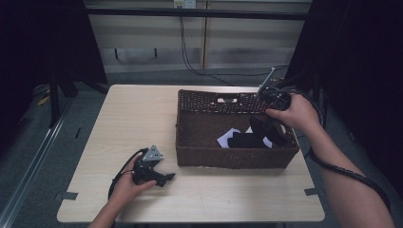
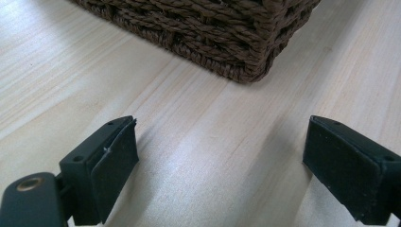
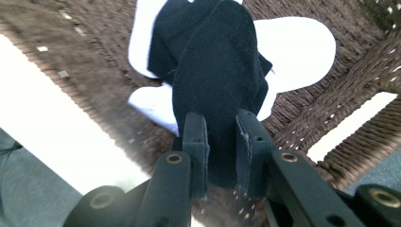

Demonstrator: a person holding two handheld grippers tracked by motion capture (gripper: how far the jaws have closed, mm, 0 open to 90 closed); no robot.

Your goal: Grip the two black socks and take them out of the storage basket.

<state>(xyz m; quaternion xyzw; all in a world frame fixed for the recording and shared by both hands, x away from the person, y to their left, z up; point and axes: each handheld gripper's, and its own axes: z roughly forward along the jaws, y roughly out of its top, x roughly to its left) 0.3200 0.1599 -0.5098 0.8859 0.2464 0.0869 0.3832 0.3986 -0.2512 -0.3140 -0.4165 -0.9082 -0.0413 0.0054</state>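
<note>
A brown wicker basket (image 1: 190, 142) stands on the right half of the table and holds black and white socks (image 1: 228, 137). Over its right end, my right gripper (image 1: 270, 127) is shut on a black sock (image 3: 220, 71), which hangs from the jaws above the white socks (image 3: 293, 47) on the basket floor. My left gripper (image 1: 167, 177) rests low on the tabletop in front of the basket's near left corner (image 2: 246, 66). Its jaws stand wide apart with only bare wood between them.
The light wooden table (image 1: 138, 118) has open surface to the left of the basket. The basket's woven walls and a handle cut-out (image 1: 228, 99) at its far side rise around the right gripper. A cable (image 1: 342, 171) trails along the right forearm.
</note>
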